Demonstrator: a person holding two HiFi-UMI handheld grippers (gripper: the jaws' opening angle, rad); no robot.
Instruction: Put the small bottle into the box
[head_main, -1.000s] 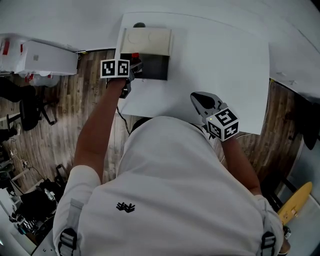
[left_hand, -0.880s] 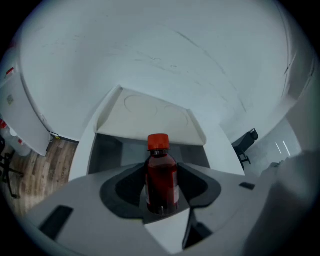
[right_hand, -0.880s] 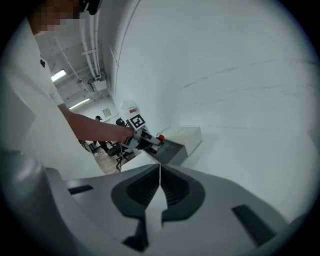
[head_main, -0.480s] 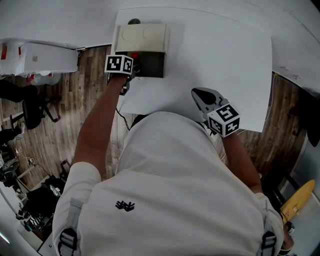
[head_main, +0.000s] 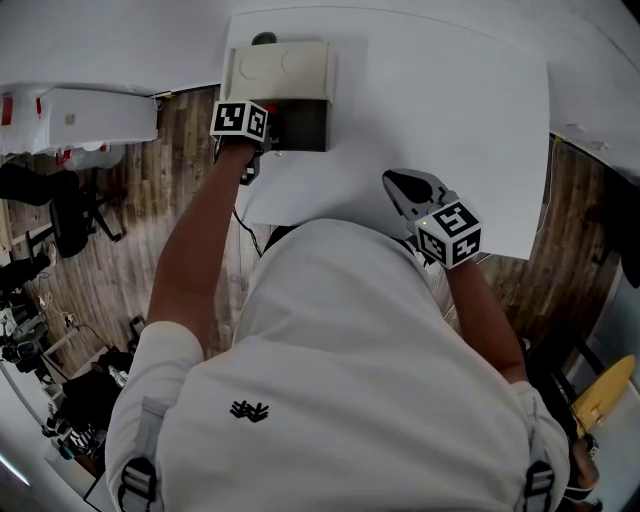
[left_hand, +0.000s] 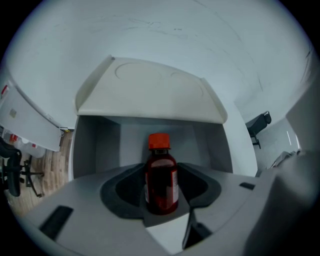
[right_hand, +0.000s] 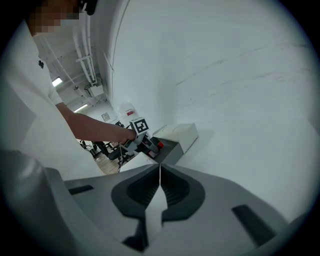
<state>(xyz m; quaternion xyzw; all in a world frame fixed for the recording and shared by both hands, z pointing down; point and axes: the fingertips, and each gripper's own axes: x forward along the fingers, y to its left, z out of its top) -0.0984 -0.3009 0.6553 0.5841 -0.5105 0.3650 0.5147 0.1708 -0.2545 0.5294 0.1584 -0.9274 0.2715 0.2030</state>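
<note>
My left gripper (left_hand: 161, 192) is shut on a small dark red bottle (left_hand: 161, 177) with a red cap, holding it upright by its body. Straight ahead stands the open grey box (left_hand: 100, 145), its cream lid (left_hand: 150, 95) tipped back behind. In the head view the left gripper (head_main: 262, 128) is at the box's (head_main: 305, 125) left front edge, and the bottle (head_main: 270, 106) shows only as a red spot. My right gripper (head_main: 402, 186) is shut and empty over the white table's near side. From the right gripper view, the right gripper (right_hand: 159, 187) looks toward the box (right_hand: 175, 140).
The white table (head_main: 440, 110) stretches to the right of the box. Wooden floor (head_main: 130, 200) lies off its left edge, with a white case (head_main: 80, 115) and chairs there. The person's torso hides the table's near edge.
My left gripper has edged a little closer to the box with the bottle in it. The right gripper has hardly moved.
</note>
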